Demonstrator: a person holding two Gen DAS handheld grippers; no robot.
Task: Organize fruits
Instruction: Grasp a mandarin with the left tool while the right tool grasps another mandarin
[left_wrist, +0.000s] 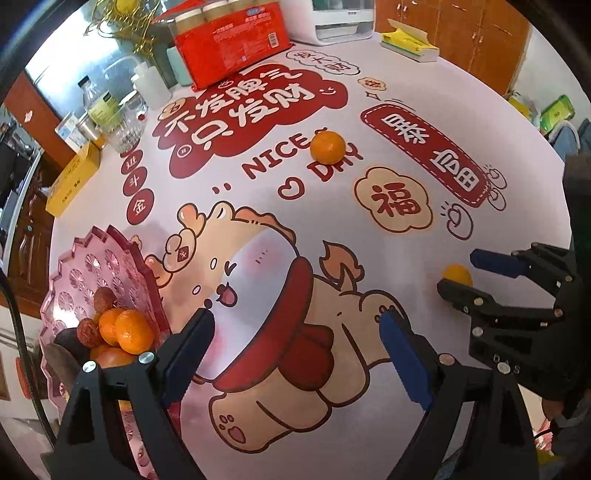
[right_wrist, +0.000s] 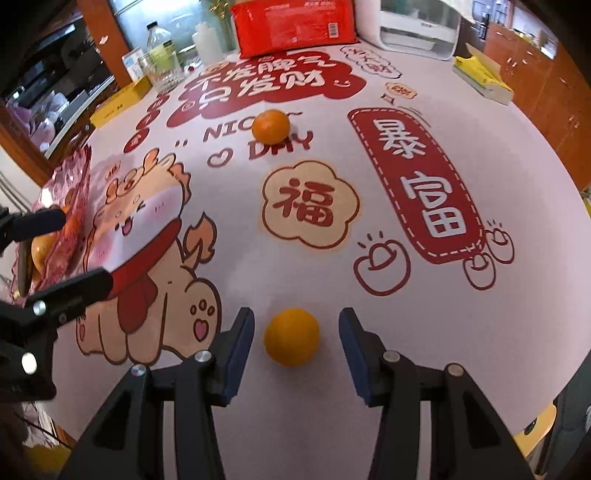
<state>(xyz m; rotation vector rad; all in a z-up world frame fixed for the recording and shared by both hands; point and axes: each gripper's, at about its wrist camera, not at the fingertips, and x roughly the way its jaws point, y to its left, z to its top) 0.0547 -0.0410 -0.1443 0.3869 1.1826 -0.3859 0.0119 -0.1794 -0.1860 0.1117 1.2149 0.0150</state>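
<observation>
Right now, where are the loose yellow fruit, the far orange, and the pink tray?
yellow fruit (right_wrist: 291, 337): right wrist view, centre.
far orange (right_wrist: 270, 126): right wrist view, centre.
pink tray (left_wrist: 110, 266): left wrist view, bare base.

You're looking at a pale pink tablecloth w/ red & cream cartoon print, orange mandarin, yellow-orange fruit, pink patterned tray, black grippers w/ blue pads.
</observation>
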